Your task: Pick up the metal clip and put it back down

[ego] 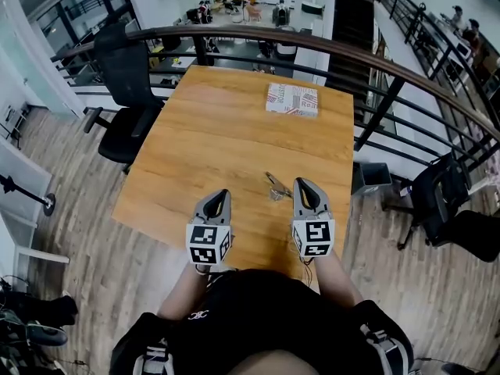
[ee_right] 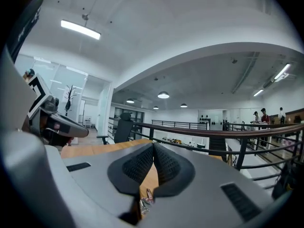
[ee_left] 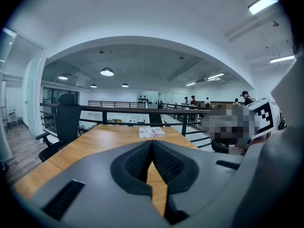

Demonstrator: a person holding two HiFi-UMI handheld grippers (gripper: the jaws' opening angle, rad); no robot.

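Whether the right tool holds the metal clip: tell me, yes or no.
No: the metal clip lies on the table beside the right tool, whose jaws are shut on nothing.

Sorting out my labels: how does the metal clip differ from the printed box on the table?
The metal clip is small, thin and shiny; the printed box is much larger, flat and white with red print. The clip lies toward the near edge, beside the tip of the right gripper; the box sits at the far end. Both rest on the wooden table, and neither is held.
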